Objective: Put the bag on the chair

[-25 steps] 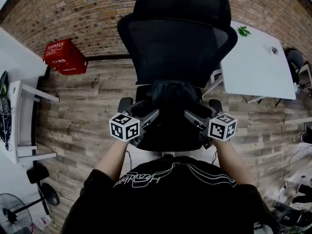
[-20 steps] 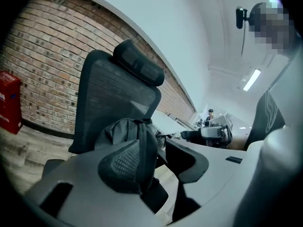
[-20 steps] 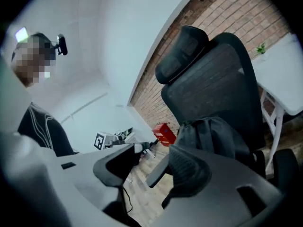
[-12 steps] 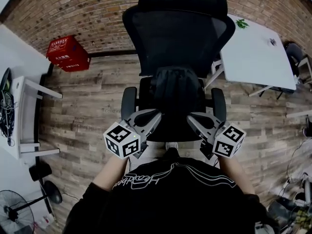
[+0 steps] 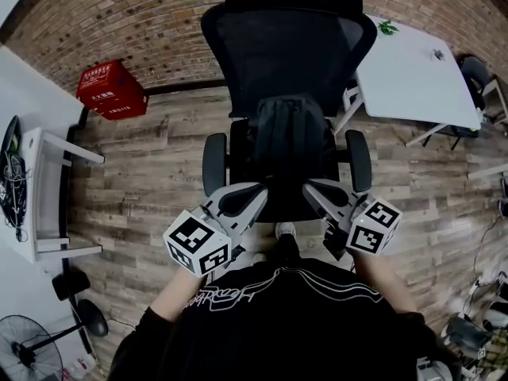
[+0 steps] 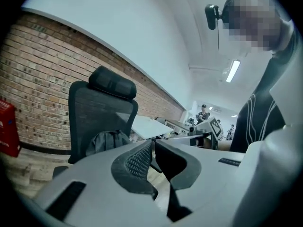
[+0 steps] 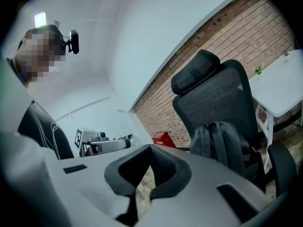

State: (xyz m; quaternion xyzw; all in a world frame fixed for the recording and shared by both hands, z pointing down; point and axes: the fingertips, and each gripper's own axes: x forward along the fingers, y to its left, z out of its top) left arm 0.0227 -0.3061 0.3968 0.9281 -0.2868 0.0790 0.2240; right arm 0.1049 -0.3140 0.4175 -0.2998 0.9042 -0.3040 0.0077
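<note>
Head view has the dark backpack (image 5: 290, 145) upright on the office chair (image 5: 290, 46) seat, the left gripper (image 5: 259, 190) having just clenched empty and the right gripper (image 5: 309, 187) clenched empty, both clear of it, so placement looks done and only backing away remains.

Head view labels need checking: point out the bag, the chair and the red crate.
bag (image 5: 290, 137), head view, middle of its front
chair (image 5: 290, 54), head view, mesh backrest
red crate (image 5: 111, 90), head view, its top face
</note>
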